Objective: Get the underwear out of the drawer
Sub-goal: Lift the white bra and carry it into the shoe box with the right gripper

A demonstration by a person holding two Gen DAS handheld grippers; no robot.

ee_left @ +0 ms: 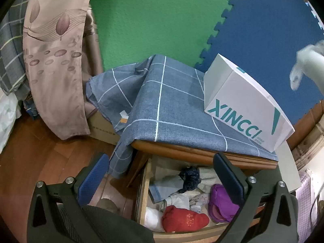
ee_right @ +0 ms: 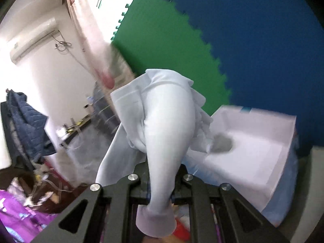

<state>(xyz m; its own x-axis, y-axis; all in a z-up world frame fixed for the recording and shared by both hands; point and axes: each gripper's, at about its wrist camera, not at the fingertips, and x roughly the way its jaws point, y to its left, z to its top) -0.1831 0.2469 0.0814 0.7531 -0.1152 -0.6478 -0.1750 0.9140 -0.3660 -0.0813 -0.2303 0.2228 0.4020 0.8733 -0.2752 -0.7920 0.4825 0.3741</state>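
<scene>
In the right wrist view my right gripper is shut on a pale blue-white piece of underwear. The cloth bunches up from the jaws and hangs in the air in front of the foam wall. The left wrist view shows the same pale garment blurred at the far right edge, high above the cabinet. My left gripper stands open over the pulled-out wooden drawer with nothing between its fingers. Inside the drawer lie a red garment, a purple one, a dark navy one and pale cloths.
A white XINCCI box stands on the cabinet top, which is covered by a blue checked cloth. The open box holds a grey item. Green and blue foam mats line the wall. A beige curtain hangs at left.
</scene>
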